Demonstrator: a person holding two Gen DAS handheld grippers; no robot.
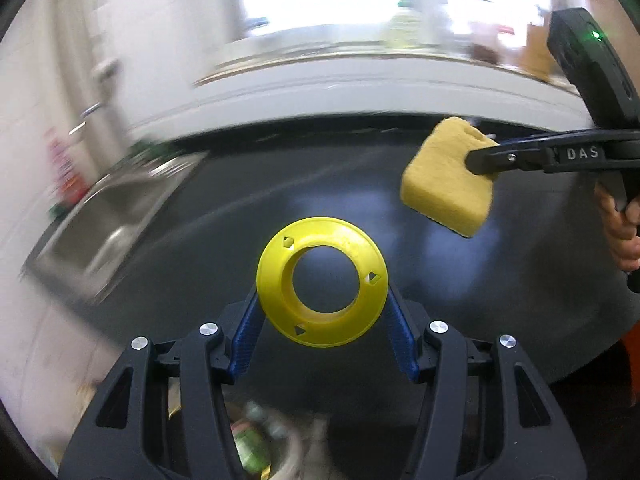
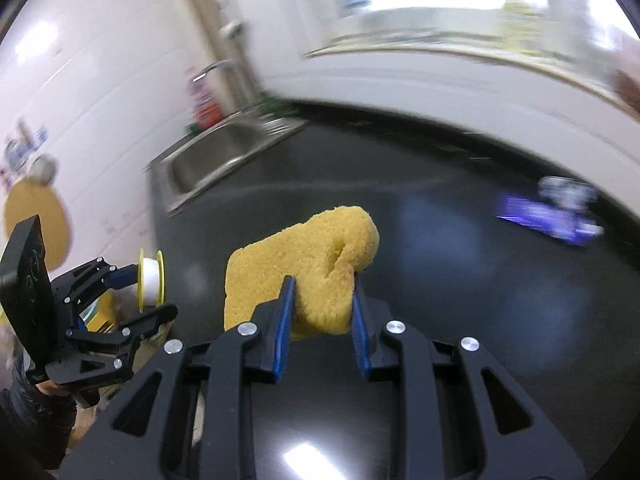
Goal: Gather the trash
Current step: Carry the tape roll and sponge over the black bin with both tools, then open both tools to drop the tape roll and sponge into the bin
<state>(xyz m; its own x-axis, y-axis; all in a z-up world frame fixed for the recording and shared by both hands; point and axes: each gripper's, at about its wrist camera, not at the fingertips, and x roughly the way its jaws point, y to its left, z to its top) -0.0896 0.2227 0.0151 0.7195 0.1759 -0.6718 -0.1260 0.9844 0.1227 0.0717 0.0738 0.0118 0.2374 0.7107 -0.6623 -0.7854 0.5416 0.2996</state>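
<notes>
Both hands are loaded, left tool (image 1: 322,306) pinching the yellow spool (image 1: 322,282) by its flanges and right tool (image 2: 322,300) squeezing the yellow sponge (image 2: 300,264), both carried above the dark tabletop (image 2: 440,280), so we'd say keep the squeeze steady and don't let the spool twist out. Further back everything smears: the sink (image 2: 208,160) reads okay, the purple thing (image 2: 552,216) we can't identify, and no bin is visible.
</notes>
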